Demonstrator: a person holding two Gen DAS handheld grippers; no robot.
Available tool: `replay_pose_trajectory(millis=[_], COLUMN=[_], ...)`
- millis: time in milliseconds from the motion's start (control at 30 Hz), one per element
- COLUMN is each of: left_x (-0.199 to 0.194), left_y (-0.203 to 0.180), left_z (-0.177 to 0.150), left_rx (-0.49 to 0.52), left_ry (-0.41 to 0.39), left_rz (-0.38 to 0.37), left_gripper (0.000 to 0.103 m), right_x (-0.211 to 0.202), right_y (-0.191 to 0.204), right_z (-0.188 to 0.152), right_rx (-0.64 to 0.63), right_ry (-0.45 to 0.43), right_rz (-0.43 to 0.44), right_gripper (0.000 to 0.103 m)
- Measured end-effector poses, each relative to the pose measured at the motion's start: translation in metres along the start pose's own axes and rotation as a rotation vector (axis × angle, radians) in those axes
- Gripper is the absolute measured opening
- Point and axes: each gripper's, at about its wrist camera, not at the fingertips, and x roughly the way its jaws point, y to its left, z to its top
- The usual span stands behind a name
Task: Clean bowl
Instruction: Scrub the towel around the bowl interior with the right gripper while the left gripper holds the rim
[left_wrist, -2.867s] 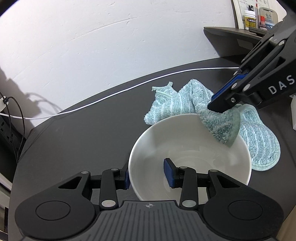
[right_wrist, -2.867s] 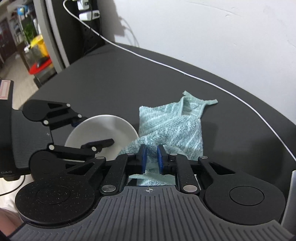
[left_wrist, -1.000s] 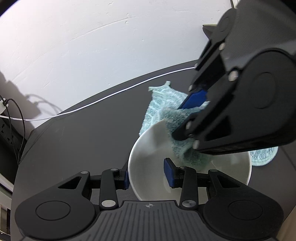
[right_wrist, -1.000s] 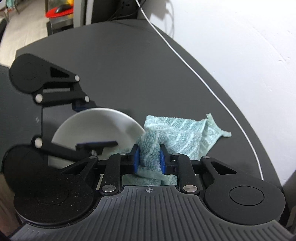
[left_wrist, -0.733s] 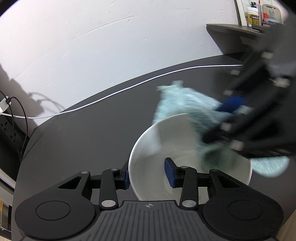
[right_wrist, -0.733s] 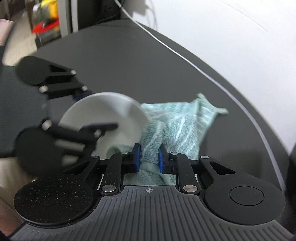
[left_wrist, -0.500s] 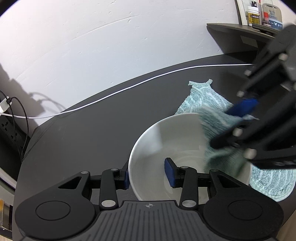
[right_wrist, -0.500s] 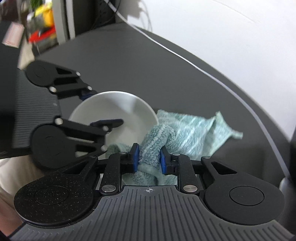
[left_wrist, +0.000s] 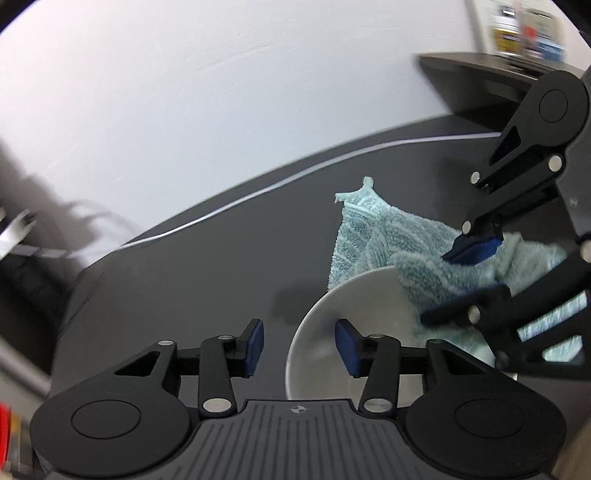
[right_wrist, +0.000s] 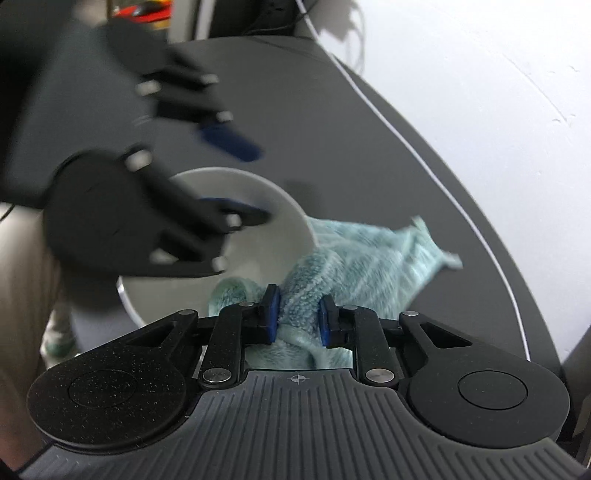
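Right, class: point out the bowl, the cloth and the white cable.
bowl (left_wrist: 354, 295), left wrist view, on its inner wall.
cloth (right_wrist: 354, 273), right wrist view, on its spread part.
white cable (left_wrist: 236, 201), left wrist view, mid-length.

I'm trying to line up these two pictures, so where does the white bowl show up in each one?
Left wrist view: the bowl sits low, right of centre.
Right wrist view: the bowl sits left of centre, partly behind the blurred left tool.
Shared landmark: the teal cloth draped over its rim.

Cloth drapes over the bowl's far rim onto the table.
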Motion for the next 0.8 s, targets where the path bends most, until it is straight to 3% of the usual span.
replay_pose_trajectory(millis=[100, 167, 200, 333, 500, 667, 800], left_x=[0.002, 0.003, 0.003, -0.001, -0.003, -0.002, -0.003], left_y=[-0.017, -0.018, -0.019, -0.015, -0.011, -0.021, -0.017], left_z=[0.003, 0.002, 0.001, -0.006, -0.015, -0.012, -0.016], left_rx=[0.138, 0.163, 0.175, 0.134, -0.025, -0.046, -0.065], left_ry=[-0.027, -0.031, -0.033, -0.011, 0.024, 0.035, 0.028], left_rz=[-0.030, -0.052, -0.063, -0.076, -0.075, -0.027, -0.033], left_gripper=[0.053, 0.050, 0.039, 0.022, 0.023, 0.026, 0.028], right_x=[-0.001, 0.000, 0.001, 0.011, 0.016, 0.006, -0.011], right_y=[-0.001, -0.004, -0.006, -0.021, -0.032, -0.032, -0.027], right_z=[-0.002, -0.001, 0.001, 0.018, 0.026, 0.000, -0.028], right_rx=[-0.041, -0.091, -0.104, -0.066, 0.023, 0.149, 0.302], right_ry=[-0.003, -0.002, -0.002, -0.008, -0.034, 0.002, -0.022], right_rz=[0.008, 0.007, 0.008, 0.001, 0.007, -0.043, -0.018], right_gripper=[0.023, 0.022, 0.021, 0.020, 0.025, 0.021, 0.024])
